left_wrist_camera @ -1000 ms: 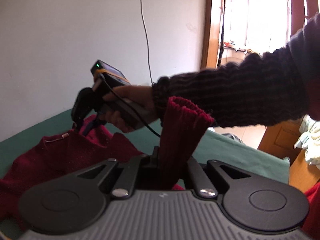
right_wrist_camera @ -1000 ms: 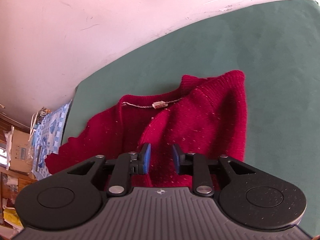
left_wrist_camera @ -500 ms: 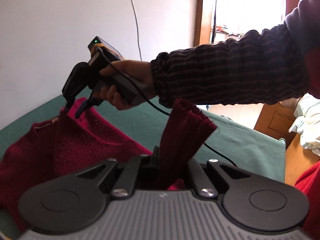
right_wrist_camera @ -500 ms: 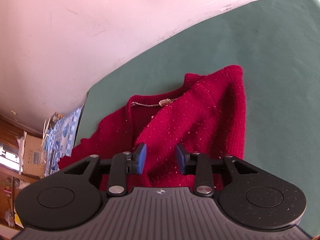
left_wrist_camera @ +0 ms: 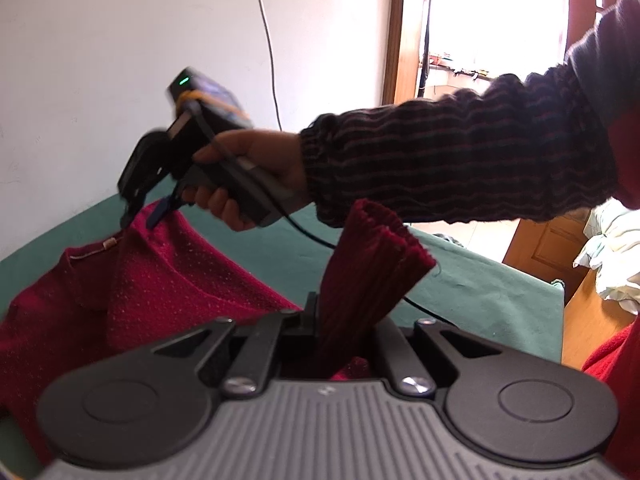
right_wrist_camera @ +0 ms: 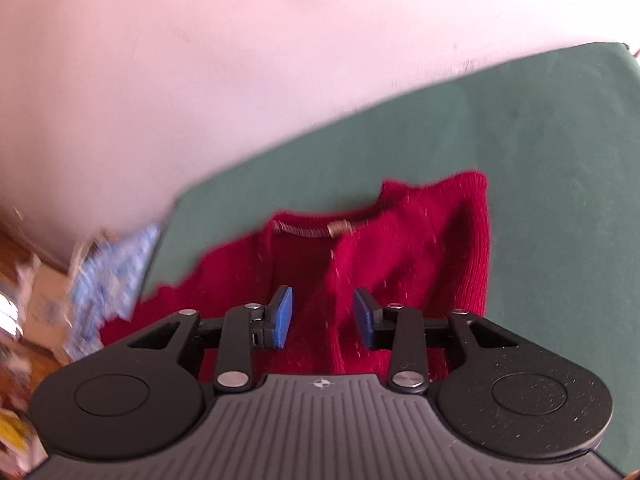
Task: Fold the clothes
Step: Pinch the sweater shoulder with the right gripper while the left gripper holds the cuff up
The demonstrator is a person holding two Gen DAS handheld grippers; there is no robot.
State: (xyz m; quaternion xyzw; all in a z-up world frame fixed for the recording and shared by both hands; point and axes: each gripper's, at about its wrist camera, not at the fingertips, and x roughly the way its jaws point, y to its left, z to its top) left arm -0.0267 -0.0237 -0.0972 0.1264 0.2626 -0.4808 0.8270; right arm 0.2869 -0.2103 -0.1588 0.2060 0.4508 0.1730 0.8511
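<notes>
My left gripper (left_wrist_camera: 340, 320) pinches the red sweater's (right_wrist_camera: 400, 264) ribbed cuff (left_wrist_camera: 372, 264). My right gripper (right_wrist_camera: 322, 316) hangs spread and empty above it; green tabletop (right_wrist_camera: 540, 152) lies bare up to the wall (right_wrist_camera: 200, 60).

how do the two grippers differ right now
The left gripper is shut on the sweater's ribbed cuff, which sticks up between its fingers; the right gripper is open, blue pads apart, holding nothing above the red sweater. Both are black, hand-held and aimed at the sweater.
</notes>
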